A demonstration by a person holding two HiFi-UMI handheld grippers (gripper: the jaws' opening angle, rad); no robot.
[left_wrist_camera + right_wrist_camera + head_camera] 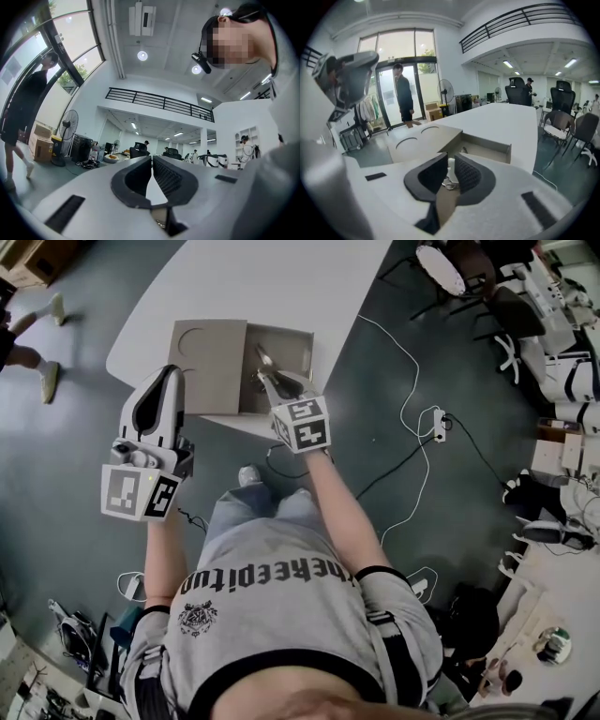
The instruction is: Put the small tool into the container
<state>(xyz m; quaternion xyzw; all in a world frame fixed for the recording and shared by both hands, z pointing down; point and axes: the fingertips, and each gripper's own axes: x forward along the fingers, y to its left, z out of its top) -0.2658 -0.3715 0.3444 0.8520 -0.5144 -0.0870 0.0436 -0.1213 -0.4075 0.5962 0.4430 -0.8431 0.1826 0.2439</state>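
Observation:
An open cardboard box with its lid flap folded out to the left sits near the front edge of the white table. My right gripper reaches into the box's open part. In the right gripper view its jaws stand a little apart, and the small metal tool shows in the gap, low in the box; the pads do not press on it. In the head view the tool glints just ahead of the fingertips. My left gripper hovers left of the box, shut and empty, and points upward.
The table's curved edge runs just under the box. White cables and a power strip lie on the grey floor to the right. Office chairs stand at the far right. A person stands by the glass doors.

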